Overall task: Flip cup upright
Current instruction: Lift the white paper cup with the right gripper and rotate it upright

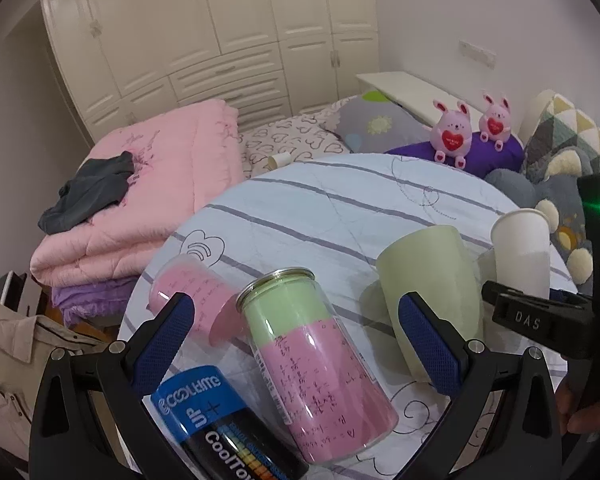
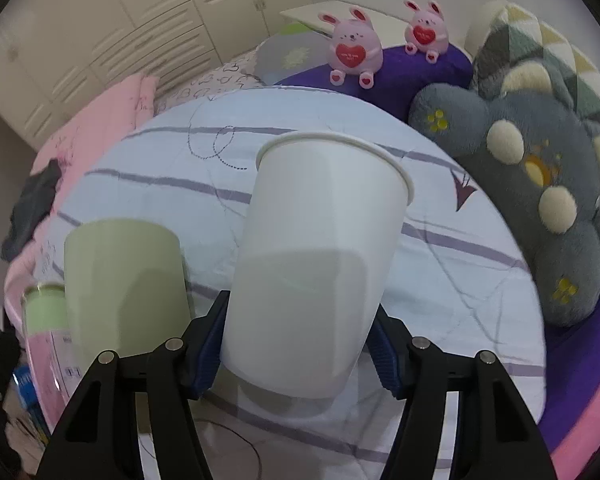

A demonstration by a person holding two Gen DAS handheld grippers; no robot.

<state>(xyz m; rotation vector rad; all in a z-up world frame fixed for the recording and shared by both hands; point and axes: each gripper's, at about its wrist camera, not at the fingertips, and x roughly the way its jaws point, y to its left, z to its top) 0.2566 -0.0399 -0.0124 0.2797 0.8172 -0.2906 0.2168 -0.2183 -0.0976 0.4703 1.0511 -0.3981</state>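
Right gripper (image 2: 296,350) clamps its ribbed blue pads on a smooth white paper cup (image 2: 320,256), rim up, tilted slightly, over the round striped quilted worktop (image 2: 440,280). Left gripper (image 1: 300,332) hangs wide, empty, above a clear cylindrical jar (image 1: 316,368) lying down. Beside it stands a matte green cup (image 1: 432,296).
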